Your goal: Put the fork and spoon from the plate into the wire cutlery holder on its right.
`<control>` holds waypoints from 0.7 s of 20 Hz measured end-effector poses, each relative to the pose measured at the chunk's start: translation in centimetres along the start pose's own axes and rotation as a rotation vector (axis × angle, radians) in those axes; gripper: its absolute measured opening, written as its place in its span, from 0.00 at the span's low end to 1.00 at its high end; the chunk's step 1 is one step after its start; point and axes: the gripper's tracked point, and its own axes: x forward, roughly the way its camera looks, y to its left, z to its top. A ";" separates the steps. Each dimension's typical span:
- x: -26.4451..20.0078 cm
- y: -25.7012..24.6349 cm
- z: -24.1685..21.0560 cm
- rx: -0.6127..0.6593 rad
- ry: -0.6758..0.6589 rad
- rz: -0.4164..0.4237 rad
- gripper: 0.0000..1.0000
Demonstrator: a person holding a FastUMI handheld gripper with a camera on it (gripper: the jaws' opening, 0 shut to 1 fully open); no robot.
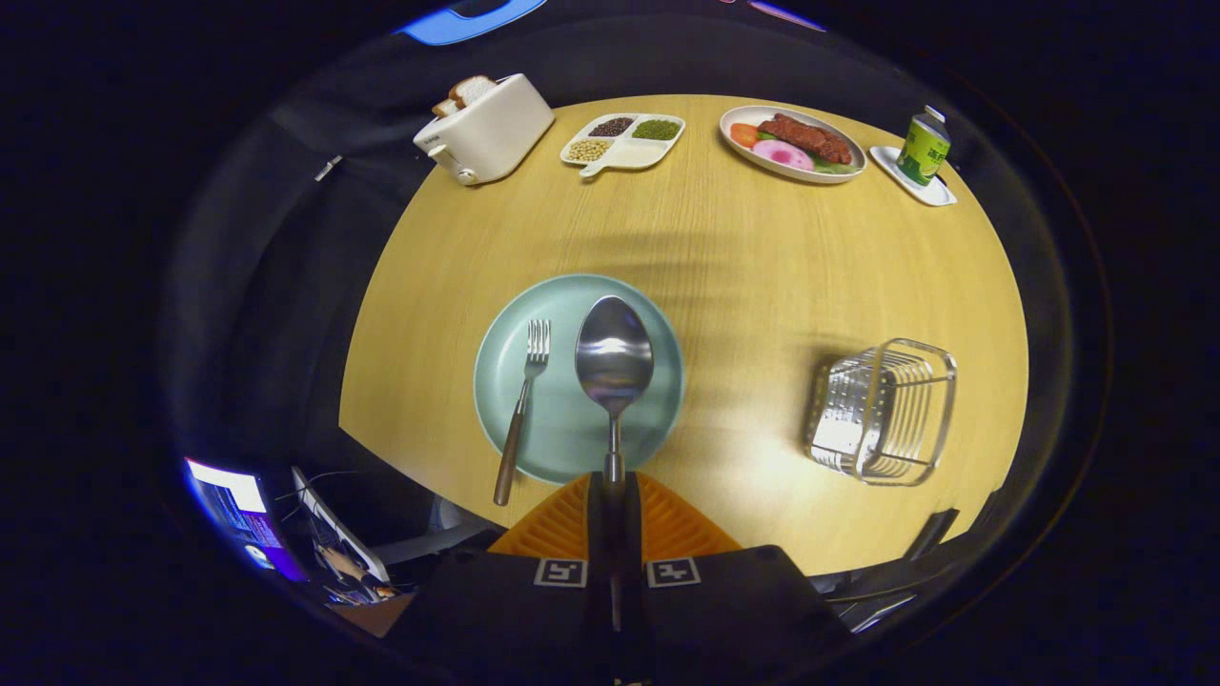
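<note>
Spoon (614, 362) handle clamped between both fingers of gripper (614, 491), bowl over plate (658, 419); fork (522, 410) on plate, cutlery holder (882, 410) right.

Glossy metal spoon (614, 360); matt plate (578, 377); wood-grain table (762, 276); ribbed tongs (614, 495).
</note>
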 end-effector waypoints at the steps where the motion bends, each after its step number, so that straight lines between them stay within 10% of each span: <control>1: -1.2 -1.0 -0.2 0.003 0.006 -0.006 0.08; 14: -5.4 -16.0 -2.9 -0.070 0.218 -0.135 0.08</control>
